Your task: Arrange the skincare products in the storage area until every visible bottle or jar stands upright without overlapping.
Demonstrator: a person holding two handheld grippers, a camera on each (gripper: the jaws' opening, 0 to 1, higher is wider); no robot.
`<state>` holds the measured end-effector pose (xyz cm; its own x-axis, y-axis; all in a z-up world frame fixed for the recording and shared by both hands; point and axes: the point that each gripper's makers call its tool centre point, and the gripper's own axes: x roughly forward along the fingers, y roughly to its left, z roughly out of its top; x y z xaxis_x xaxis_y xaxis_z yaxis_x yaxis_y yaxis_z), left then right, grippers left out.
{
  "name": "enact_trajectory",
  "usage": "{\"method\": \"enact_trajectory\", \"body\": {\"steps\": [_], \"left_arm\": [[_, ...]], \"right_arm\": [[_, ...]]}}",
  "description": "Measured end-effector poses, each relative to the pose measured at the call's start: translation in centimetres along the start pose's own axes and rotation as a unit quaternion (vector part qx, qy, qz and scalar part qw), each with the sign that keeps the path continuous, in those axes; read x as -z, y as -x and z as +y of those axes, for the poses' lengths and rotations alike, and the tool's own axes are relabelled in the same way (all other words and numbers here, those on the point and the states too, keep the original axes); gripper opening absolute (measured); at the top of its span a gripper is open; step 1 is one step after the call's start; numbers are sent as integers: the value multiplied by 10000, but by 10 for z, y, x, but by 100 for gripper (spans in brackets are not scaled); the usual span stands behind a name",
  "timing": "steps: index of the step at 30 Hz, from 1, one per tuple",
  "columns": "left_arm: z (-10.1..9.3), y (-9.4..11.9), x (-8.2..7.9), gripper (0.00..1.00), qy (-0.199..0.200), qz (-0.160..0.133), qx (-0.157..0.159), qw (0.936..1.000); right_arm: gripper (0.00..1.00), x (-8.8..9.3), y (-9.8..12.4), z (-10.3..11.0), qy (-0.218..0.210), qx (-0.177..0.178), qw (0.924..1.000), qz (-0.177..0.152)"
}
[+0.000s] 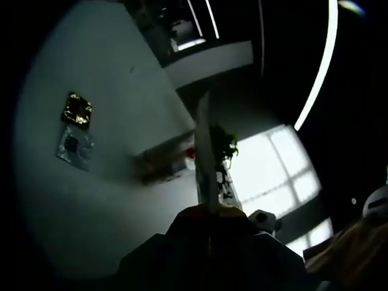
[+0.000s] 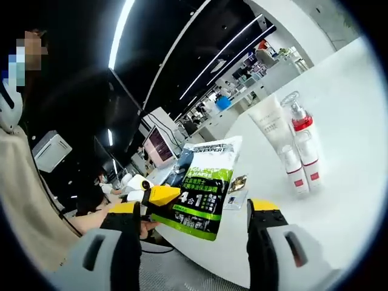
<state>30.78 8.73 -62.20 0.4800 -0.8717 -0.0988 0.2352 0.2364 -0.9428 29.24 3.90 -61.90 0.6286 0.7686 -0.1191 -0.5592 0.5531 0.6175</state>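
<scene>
White table [image 2: 339, 200] in an open office. My right tool [image 2: 200, 221] stands apart, empty; bottles [image 2: 300, 154] upright ahead to its right, green pouch [image 2: 203, 188] between its jaws. My left tool [image 1: 209, 212] appears clamped on that pouch edge-on. Risk: swinging it topples the bottles.

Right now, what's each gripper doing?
Left gripper: shut on the green pouch, gripping its edge.
Right gripper: open, holding nothing, the pouch between its jaws.
</scene>
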Motion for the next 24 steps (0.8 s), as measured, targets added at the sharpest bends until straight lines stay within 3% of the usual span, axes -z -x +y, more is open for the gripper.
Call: {"method": "enact_trajectory", "body": {"steps": [24], "left_arm": [[70, -39, -5, 0, 315, 299, -651, 9969]], "right_arm": [[96, 7, 16, -37, 688, 699, 9940, 475]]}}
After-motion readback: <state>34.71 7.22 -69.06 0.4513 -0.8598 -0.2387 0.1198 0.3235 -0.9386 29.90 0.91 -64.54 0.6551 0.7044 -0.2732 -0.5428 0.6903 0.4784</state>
